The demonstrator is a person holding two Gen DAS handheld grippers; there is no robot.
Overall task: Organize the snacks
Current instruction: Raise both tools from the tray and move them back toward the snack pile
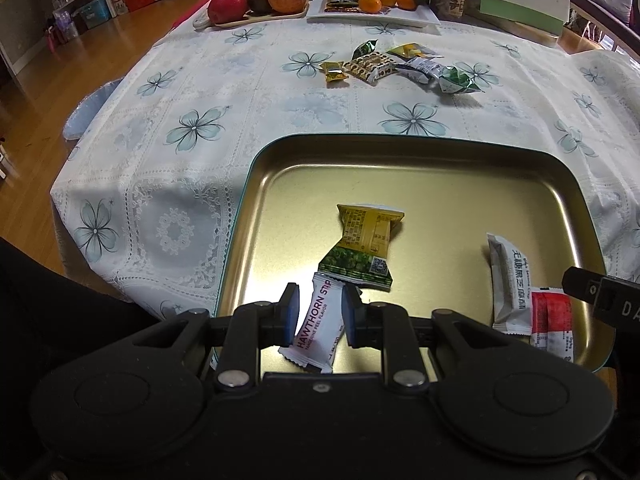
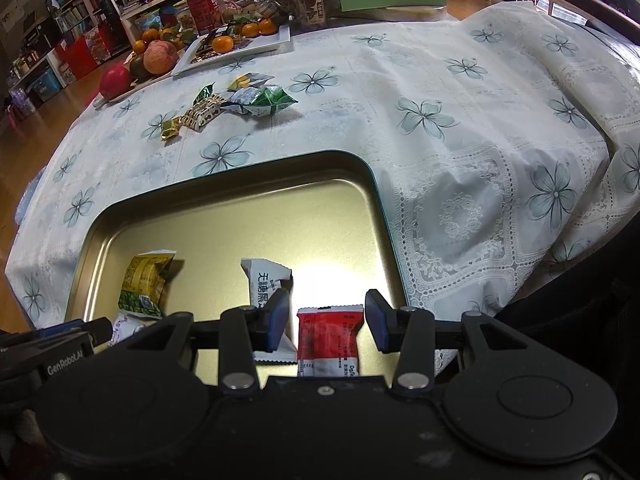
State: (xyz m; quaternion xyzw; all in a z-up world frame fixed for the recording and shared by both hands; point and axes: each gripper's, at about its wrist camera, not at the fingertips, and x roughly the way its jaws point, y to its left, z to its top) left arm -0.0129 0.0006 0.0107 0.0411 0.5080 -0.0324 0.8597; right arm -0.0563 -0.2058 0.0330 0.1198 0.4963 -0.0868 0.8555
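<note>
Two tongs hang over one gold metal tray [image 1: 276,168] that rests on a surface covered by a white lace cloth with blue flowers [image 1: 192,128]. The left tongs [image 1: 320,314] have a white hawthorn strip packet [image 1: 316,324] between their blue pads; the right pad touches the packet's edge and the left pad stands just beside it, so whether they clench it cannot be told. The right tongs [image 2: 327,322] are released: a red-and-white packet [image 2: 329,340] lies flat on the tray floor between the pads, with a gap on either side.

The tray also holds a yellow packet [image 1: 370,232] and a green packet [image 1: 356,268] that overlap near its middle, just beyond the hawthorn strip packet. A long white bar with black characters [image 1: 510,280] lies toward the tray's right side, touching the red-and-white packet.

A loose cluster of wrapped snacks [image 1: 404,66], gold, patterned, yellow and green, lies on the cloth well beyond the tray.

At the far edge stand a fruit tray with apples and oranges [image 1: 260,0] and a white plate with oranges and dark packets [image 1: 372,12].
</note>
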